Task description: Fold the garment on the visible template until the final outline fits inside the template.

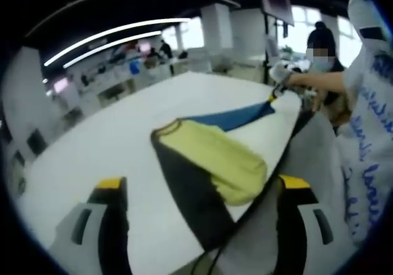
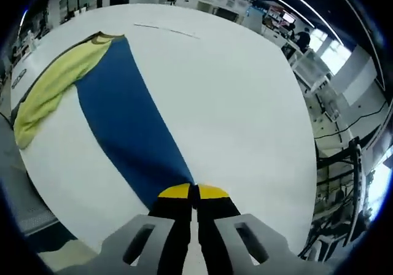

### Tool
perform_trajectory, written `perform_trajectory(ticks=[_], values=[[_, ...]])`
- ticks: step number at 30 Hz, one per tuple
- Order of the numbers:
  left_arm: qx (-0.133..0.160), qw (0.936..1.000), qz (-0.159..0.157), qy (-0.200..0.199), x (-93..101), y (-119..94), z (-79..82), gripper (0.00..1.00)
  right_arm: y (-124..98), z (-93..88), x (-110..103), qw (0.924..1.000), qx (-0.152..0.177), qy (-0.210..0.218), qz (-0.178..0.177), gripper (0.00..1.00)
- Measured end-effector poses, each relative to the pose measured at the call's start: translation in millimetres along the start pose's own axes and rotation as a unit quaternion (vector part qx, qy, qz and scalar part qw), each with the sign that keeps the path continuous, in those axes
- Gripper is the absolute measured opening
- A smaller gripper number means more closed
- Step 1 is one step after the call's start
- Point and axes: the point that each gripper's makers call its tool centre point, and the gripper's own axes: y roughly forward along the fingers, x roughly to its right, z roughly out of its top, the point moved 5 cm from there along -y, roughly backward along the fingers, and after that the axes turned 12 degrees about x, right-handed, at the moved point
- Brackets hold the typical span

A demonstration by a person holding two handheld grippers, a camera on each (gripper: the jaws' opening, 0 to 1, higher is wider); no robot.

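One white table (image 2: pixel 233 103) took up most of both views, with an office of desks and windows behind it. Across the table lay the garment (image 2: pixel 132 127), a long blue panel with a yellow part (image 2: pixel 52 85) along its far side; in the left gripper view the yellow part (image 1: pixel 215 158) sat bunched near the table's edge over a dark strip, and the blue (image 1: pixel 236 116) ran away toward the far corner. No template outline could be made out on the table. A person in a white printed top (image 1: pixel 368 140) stood at the right of the left gripper view. The left gripper (image 1: pixel 202 192) had its jaws wide apart, holding nothing. The right gripper (image 2: pixel 194 193) had its yellow tips pressed together on the garment's near blue end; it also showed small at the far corner (image 1: pixel 274 94).
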Motion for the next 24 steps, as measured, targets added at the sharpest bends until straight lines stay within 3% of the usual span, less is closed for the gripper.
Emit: perform_trajectory(ticks=[3, 5, 10, 12, 18, 24], values=[[-0.004, 1.0000, 0.000, -0.002, 1.1, 0.0, -1.6, 0.97, 10.7, -3.5, 16.0, 0.9999, -0.009, 0.002, -0.006, 0.03], [-0.005, 1.0000, 0.001, -0.003, 1.3, -0.2, -1.5, 0.97, 11.0, -7.2, 8.6, 0.9999, -0.015, 0.005, -0.006, 0.03], [-0.003, 1.0000, 0.008, -0.004, -0.9, -1.6, 0.3, 0.97, 23.4, -8.8, 23.3, 0.9998, -0.007, 0.013, -0.016, 0.03], [-0.002, 0.9998, 0.011, -0.015, -2.4, -2.8, -0.3, 0.98, 20.8, -6.9, 20.9, 0.9982, 0.010, 0.053, -0.026, 0.03], [-0.003, 0.9997, 0.020, -0.017, -3.0, -5.2, -0.6, 0.99, 26.5, -17.3, 16.1, 0.9985, -0.017, 0.048, -0.020, 0.03], [-0.008, 0.9994, 0.025, -0.020, -2.4, -7.2, -0.7, 0.99, 36.5, -22.0, 18.5, 0.9982, -0.019, 0.054, -0.017, 0.03]])
